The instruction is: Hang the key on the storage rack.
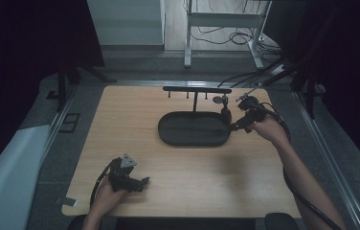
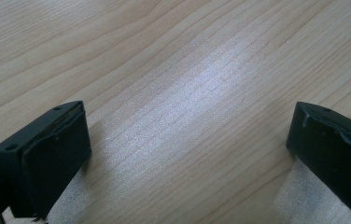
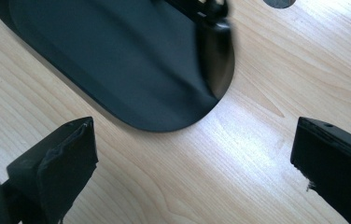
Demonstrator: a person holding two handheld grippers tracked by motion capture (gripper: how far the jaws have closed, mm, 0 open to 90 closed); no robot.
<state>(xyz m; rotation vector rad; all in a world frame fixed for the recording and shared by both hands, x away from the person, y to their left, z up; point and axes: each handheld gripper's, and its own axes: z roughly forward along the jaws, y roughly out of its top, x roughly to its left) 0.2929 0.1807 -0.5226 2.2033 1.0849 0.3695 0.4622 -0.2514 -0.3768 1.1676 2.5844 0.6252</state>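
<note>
Right gripper (image 1: 239, 126) jaws stand wide and empty at the tray's (image 1: 168, 135) right end, beside a dark item (image 1: 225, 114) hanging from the rack (image 1: 196, 89), probably freshly hung; left gripper (image 1: 142, 182), jaws also wide, idles on the table (image 1: 120, 115)

In my right gripper view the tray (image 3: 117, 60) is cut off at the top edge, and a dark blurred object (image 3: 218, 51) stands on its rim, unidentifiable.

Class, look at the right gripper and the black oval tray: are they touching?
Apart. In the right gripper view, the right gripper stands open with bare wooden table between its fingers, and the tray ends short of them.
</note>
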